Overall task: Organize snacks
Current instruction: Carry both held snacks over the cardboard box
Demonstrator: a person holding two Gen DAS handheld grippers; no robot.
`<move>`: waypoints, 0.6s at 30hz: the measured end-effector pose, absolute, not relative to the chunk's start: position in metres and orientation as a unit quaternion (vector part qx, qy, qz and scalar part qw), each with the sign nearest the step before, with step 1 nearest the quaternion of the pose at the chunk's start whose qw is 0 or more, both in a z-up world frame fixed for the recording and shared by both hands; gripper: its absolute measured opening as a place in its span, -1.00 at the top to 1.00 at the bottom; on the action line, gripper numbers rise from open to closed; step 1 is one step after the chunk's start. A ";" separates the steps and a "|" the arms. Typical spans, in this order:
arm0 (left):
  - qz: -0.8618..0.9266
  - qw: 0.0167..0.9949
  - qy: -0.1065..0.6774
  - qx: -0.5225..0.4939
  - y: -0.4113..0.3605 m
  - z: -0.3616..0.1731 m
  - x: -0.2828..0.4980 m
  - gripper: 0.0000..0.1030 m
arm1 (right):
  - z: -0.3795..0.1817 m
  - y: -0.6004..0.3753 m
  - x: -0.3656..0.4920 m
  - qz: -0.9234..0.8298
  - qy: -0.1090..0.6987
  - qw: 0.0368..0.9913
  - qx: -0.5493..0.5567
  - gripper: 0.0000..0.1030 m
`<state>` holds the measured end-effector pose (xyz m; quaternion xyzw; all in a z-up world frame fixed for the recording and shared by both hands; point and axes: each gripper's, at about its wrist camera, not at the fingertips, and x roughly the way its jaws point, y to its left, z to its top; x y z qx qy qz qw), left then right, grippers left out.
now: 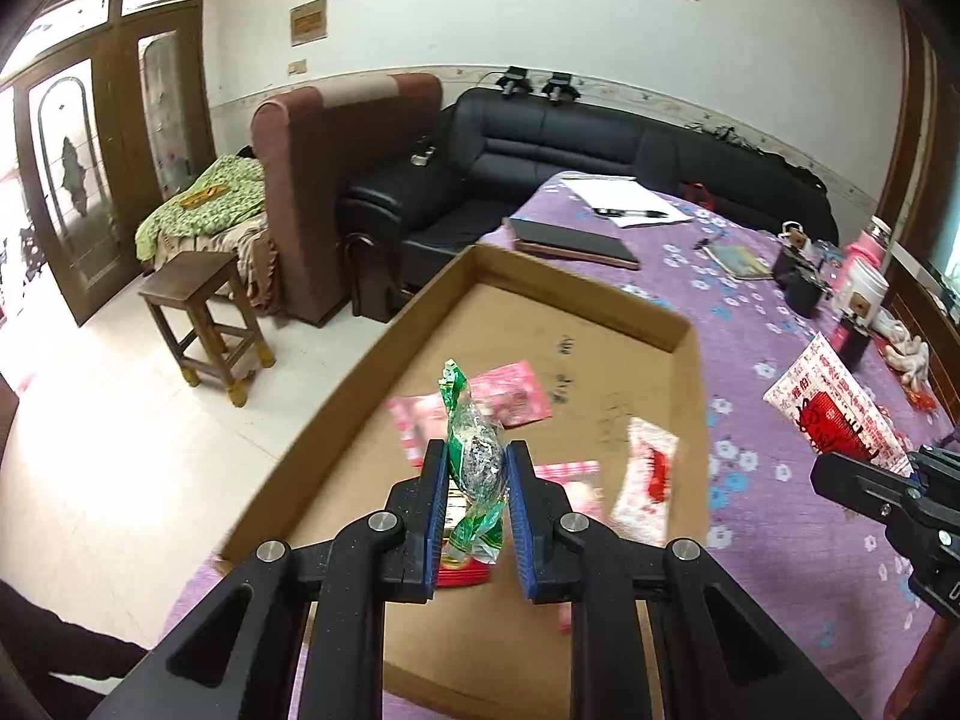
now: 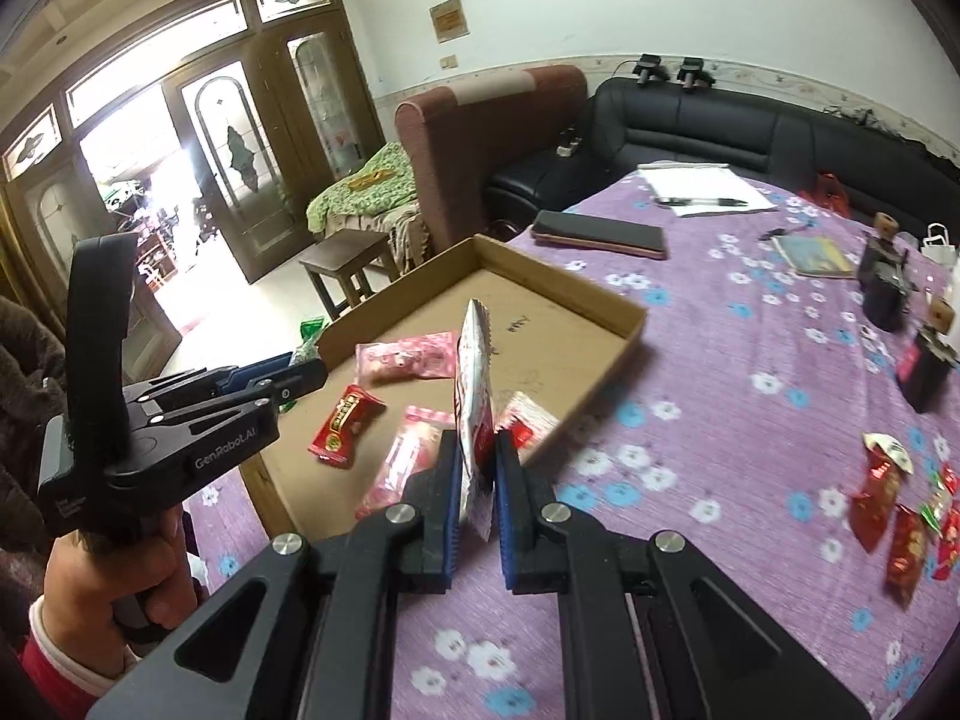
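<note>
My left gripper (image 1: 477, 459) is shut on a green snack packet (image 1: 474, 450) and holds it upright above the shallow cardboard tray (image 1: 684, 330). My right gripper (image 2: 478, 450) is shut on a white and red snack packet (image 2: 474, 384), held edge-on over the tray's near right corner (image 2: 630, 324). That packet also shows at the right of the left wrist view (image 1: 837, 408). Several pink and red packets (image 2: 408, 357) lie in the tray. The left gripper shows at the left of the right wrist view (image 2: 288, 381).
Loose red snack packets (image 2: 882, 498) lie on the purple flowered tablecloth (image 2: 720, 420) at the right. A dark notebook (image 2: 600, 234), paper with a pen (image 2: 702, 192), a book and dark small objects (image 2: 882, 282) sit farther back. A wooden stool (image 1: 204, 318) and sofas stand beyond the table.
</note>
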<state>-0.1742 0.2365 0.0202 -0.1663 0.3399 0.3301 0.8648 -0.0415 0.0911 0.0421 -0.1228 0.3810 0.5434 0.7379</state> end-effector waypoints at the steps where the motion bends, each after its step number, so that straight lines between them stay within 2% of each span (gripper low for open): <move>1: 0.332 0.863 0.341 -0.168 0.241 0.019 -0.177 0.62 | 0.041 0.095 -0.042 0.544 0.383 0.736 -0.123 0.80; 8: 0.339 0.853 0.351 -0.183 0.266 0.007 -0.186 0.62 | 0.023 0.134 -0.033 0.537 0.402 0.732 -0.124 0.80; 18: 0.289 0.859 0.375 -0.197 0.257 -0.006 -0.158 0.62 | -0.002 0.188 -0.019 0.524 0.413 0.731 -0.142 0.80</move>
